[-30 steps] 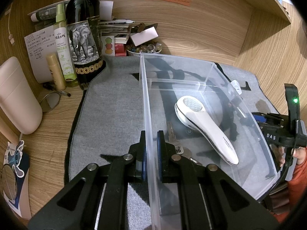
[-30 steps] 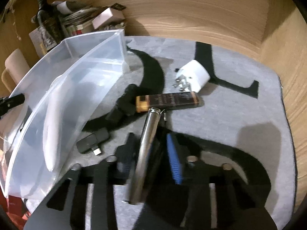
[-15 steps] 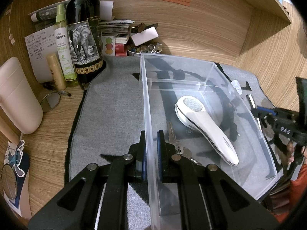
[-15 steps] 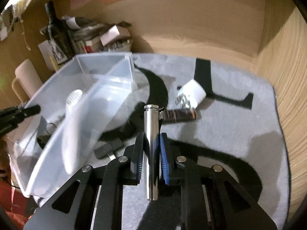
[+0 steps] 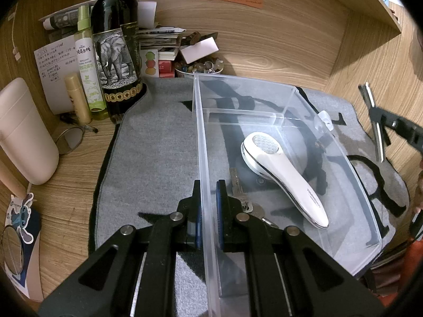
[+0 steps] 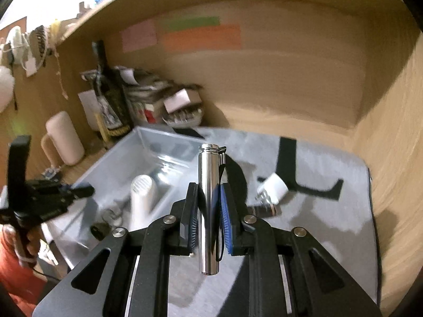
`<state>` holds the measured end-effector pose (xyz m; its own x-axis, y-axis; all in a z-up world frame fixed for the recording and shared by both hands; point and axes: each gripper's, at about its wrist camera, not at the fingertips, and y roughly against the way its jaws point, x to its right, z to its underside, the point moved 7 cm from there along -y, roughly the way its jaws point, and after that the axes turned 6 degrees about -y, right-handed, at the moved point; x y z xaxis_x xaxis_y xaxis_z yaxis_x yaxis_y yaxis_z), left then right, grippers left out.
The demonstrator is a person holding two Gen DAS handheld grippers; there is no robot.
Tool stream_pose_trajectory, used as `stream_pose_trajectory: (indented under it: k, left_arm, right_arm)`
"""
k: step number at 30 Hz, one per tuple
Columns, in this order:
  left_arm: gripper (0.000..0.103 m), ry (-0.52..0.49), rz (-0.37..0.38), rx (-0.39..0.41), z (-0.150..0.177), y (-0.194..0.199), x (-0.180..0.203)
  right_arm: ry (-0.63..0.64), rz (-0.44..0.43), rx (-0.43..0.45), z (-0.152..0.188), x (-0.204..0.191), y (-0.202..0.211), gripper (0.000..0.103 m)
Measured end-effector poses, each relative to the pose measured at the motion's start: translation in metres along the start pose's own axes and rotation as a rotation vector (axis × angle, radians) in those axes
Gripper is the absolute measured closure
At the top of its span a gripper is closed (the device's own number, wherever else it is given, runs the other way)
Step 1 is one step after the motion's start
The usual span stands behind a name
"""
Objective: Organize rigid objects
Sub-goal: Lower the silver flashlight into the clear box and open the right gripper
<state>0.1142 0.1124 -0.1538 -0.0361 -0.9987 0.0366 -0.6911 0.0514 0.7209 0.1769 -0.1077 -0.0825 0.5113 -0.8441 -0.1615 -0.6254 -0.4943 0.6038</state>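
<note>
My left gripper (image 5: 207, 198) is shut on the left wall of a clear plastic bin (image 5: 203, 132) that stands on a grey mat. Inside the bin lie a white handheld device (image 5: 280, 174) and keys (image 5: 239, 195). My right gripper (image 6: 208, 203) is shut on a silver metal cylinder (image 6: 208, 206) and holds it in the air above the mat, to the right of the bin (image 6: 158, 142). The right gripper with the cylinder (image 5: 374, 121) also shows at the right edge of the left wrist view. A white plug adapter (image 6: 275, 187) and a dark stick (image 6: 264, 210) lie on the mat.
A wine bottle (image 5: 116, 52), a spray bottle (image 5: 86, 60), a small tube (image 5: 78, 100), papers and a bowl of beads (image 5: 201, 67) crowd the back left. A cream cylinder container (image 5: 25, 132) stands at the left. Wooden walls close the back and right.
My right gripper closed on the silver cylinder, lifted it off the mat and keeps rising. My left gripper has stayed clamped on the bin wall.
</note>
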Motion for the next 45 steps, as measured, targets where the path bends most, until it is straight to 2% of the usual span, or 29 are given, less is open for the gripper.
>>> stream_pose_trajectory:
  k: [9,14,19,28,38,45]
  left_arm:
    - [0.096,0.001,0.000,0.000,0.000,0.000,0.000]
    - [0.096,0.002,0.001,0.001,0.000,0.001,0.000]
    - [0.096,-0.001,0.002,0.001,0.000,0.001,0.001]
    - [0.096,-0.002,0.008,0.004,0.000,0.000,0.002]
    - [0.096,0.000,0.011,0.006,0.000,0.000,0.002]
    - [0.096,0.000,0.011,0.006,0.000,0.000,0.001]
  right_arm:
    - [0.062,-0.091,0.069,-0.024,-0.043,0.008,0.088]
    - [0.096,-0.156,0.058,-0.025,-0.071,0.001,0.088]
    - [0.112,-0.211,0.013,-0.012,-0.095,-0.012,0.088]
    - [0.120,-0.250,-0.141,0.023,-0.113,-0.050,0.088]
    - [0.164,-0.226,-0.262,0.046,-0.117,-0.076,0.088]
    - [0.179,-0.209,-0.280,0.047,-0.114,-0.077,0.088]
